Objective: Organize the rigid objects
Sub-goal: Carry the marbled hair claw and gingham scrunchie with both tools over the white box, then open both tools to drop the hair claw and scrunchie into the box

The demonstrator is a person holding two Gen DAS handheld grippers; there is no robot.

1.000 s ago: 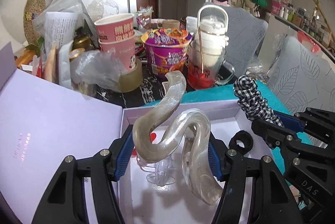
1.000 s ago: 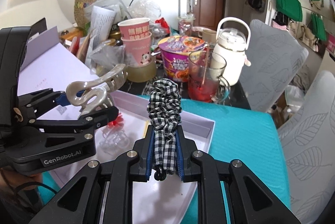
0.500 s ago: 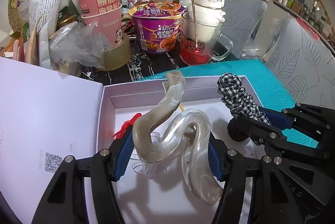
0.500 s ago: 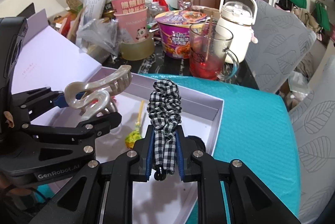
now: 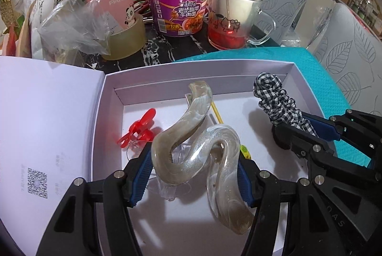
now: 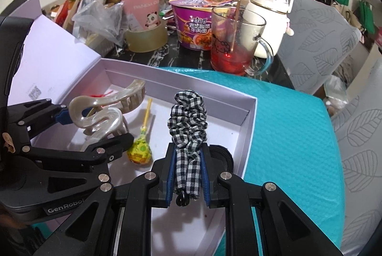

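Placing step: left hand-held gripper (image 5: 194, 174) clamping pearly claw hair clip (image 5: 198, 153), right hand-held gripper (image 6: 187, 174) pinching gingham scrunchie (image 6: 188, 124), both hovering over white box (image 5: 109, 98). Next, likely: lowering, releasing beside lollipop (image 6: 140, 148).

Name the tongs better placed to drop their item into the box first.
Left: the left tongs hold the hair claw over the middle of the white box; the right tongs hold the checked scrunchie near its edge.
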